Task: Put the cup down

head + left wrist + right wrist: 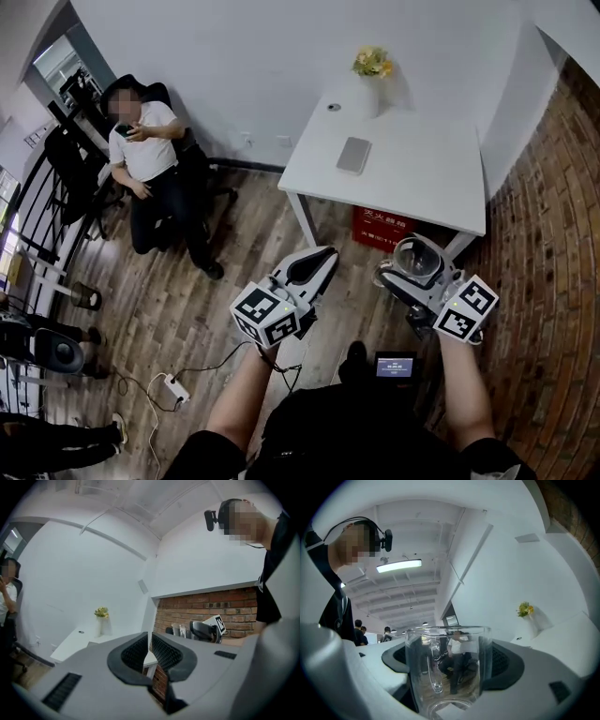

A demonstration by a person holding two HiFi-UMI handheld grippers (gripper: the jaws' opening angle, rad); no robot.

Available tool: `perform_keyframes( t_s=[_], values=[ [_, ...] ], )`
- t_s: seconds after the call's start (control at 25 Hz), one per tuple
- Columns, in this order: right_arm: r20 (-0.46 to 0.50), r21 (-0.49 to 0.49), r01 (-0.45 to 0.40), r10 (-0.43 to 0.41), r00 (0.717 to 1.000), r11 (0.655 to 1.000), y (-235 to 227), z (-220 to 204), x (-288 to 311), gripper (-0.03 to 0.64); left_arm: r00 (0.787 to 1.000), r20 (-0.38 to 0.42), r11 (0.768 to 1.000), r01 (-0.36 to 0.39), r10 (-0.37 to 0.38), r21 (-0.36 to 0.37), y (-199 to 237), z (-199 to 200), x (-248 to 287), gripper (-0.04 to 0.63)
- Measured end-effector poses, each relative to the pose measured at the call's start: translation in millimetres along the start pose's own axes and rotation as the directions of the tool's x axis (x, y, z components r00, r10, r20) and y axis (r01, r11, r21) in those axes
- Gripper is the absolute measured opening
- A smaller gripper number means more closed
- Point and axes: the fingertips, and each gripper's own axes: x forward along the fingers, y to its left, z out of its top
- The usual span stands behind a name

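A clear glass cup (417, 258) with a handle is held in the air in front of the white table (412, 187), with my right gripper (413, 274) shut on it. In the right gripper view the cup (447, 667) stands upright between the dark pads and fills the gap, its handle towards the left pad. My left gripper (322, 262) hovers beside it to the left, over the wooden floor. Its jaws (149, 651) are shut with nothing between them. Both grippers are short of the table's near edge.
On the table stand a white vase with yellow flowers (372, 70), a grey flat pad (353, 155) and a small dark object (334, 107). A red crate (384, 228) sits under it. A seated person (150, 159) is at left, a power strip (176, 389) on the floor, a brick wall (553, 281) at right.
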Motion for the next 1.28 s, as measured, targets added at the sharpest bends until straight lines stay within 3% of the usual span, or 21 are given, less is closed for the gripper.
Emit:
perform_keyframes(
  t_s=[0.32,0.56,0.76,0.88,1.04,1.28],
  values=[
    [-0.004,0.029,-0.009,0.009,1.000,1.000,-83.3,15.1,33.5,0.425,0.999,-0.047,0.999,-0.024,0.025,0.028,53.8,9.1,63.0,0.009],
    [-0.002,0.055,-0.012,0.012,1.000,0.998,-114.2,5.0,65.7,0.425,0.998,-0.056,0.999,-0.031,0.033,0.029,92.9,3.0,73.6,0.009],
    [-0.016,0.038,0.032,-0.031,0.999,0.999,-151.2,-1.4,93.0,0.425,0.998,-0.064,0.999,-0.023,0.026,0.044,142.9,-3.0,94.1,0.009],
    [-0.019,0.020,0.070,-0.070,0.997,0.997,-183.6,1.3,112.6,0.425,0.998,-0.060,0.998,0.007,-0.004,0.060,177.2,-0.5,119.9,0.008],
    [-0.016,0.018,0.119,-0.118,0.993,0.993,-223.3,11.4,149.9,0.425,0.998,-0.019,0.997,0.068,-0.067,0.024,223.9,17.7,148.7,0.008],
    [-0.002,0.023,0.165,-0.165,0.986,0.986,-268.8,24.7,204.7,0.425,0.989,-0.045,0.990,0.142,-0.141,0.020,281.2,31.6,184.0,0.008]
  ],
)
